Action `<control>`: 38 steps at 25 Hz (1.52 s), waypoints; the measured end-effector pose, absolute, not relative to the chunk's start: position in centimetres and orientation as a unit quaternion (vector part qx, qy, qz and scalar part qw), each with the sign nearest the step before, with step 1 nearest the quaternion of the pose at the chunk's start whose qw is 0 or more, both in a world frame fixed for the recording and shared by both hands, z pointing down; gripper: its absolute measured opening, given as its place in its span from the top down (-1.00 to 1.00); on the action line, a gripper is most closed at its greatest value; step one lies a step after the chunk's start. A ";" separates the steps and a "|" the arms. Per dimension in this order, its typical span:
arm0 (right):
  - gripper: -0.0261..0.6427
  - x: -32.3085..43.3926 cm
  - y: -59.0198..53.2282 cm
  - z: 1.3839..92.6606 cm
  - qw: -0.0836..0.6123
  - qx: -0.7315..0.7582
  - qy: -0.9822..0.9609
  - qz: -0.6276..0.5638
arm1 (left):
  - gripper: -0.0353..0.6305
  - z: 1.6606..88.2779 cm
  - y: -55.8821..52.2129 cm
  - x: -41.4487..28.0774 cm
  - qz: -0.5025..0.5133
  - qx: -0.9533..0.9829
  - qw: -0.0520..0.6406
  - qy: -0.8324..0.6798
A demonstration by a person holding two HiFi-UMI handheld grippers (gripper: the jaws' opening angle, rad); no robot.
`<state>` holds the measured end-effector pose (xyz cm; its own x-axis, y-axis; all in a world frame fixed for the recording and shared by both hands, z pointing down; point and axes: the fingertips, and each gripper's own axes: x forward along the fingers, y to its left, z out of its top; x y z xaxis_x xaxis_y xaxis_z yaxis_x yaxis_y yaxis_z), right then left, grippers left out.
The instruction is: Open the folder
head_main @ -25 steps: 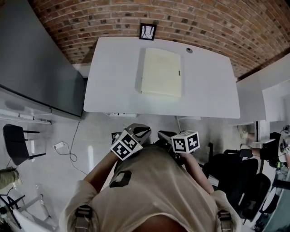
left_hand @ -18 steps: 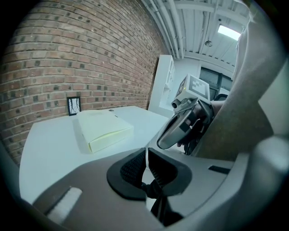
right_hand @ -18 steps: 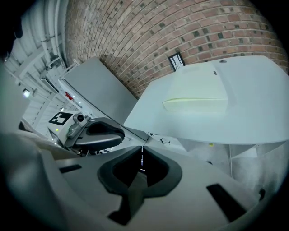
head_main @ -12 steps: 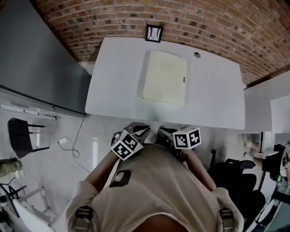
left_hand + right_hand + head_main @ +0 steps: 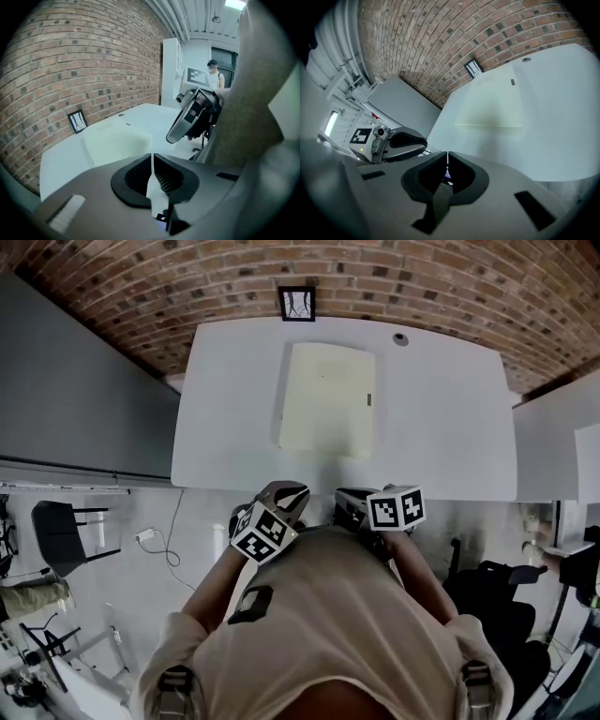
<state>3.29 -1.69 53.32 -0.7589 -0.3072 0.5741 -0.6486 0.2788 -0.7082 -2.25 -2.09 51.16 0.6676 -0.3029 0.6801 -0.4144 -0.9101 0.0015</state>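
Note:
A pale yellow folder (image 5: 323, 399) lies shut and flat on the white table (image 5: 441, 427), with a small dark tab on its right edge. Both grippers hang in front of my chest, short of the table's near edge and apart from the folder. My left gripper (image 5: 286, 491) is shut with nothing between its jaws, and so is my right gripper (image 5: 349, 498). In the left gripper view the folder (image 5: 117, 140) lies beyond the shut jaws (image 5: 152, 157). In the right gripper view the folder (image 5: 492, 105) lies ahead of the shut jaws (image 5: 447, 157).
A brick wall runs behind the table, with a small framed picture (image 5: 297, 303) leaning at its foot. A round grommet (image 5: 401, 338) sits at the table's far right. A dark grey panel (image 5: 75, 399) stands at left, black office chairs (image 5: 497, 606) at right, and a cable (image 5: 155, 540) on the floor.
Both grippers have moved forward to the table's near edge, and the table now sits closer in the head view. The folder has not moved, and both jaws stay shut.

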 end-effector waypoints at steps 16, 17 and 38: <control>0.90 10.5 -6.1 54.9 0.168 0.282 -0.782 0.530 | 0.18 54.8 -13.2 0.9 0.517 0.830 -0.078 -0.196; 0.90 10.8 -6.4 55.1 0.169 0.279 -0.783 0.530 | 0.16 55.4 -13.5 1.1 0.531 0.821 -0.087 -0.189; 0.51 16.9 -18.8 63.1 0.147 0.372 -0.725 0.561 | 0.03 60.2 -15.0 1.7 0.586 0.784 -0.120 -0.167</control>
<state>16.91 -18.81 63.13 -0.6803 -0.3746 0.6300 -0.7041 0.0951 -0.7037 1.75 -14.99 60.17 0.2583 -0.4029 0.8780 -0.1210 -0.9152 -0.3844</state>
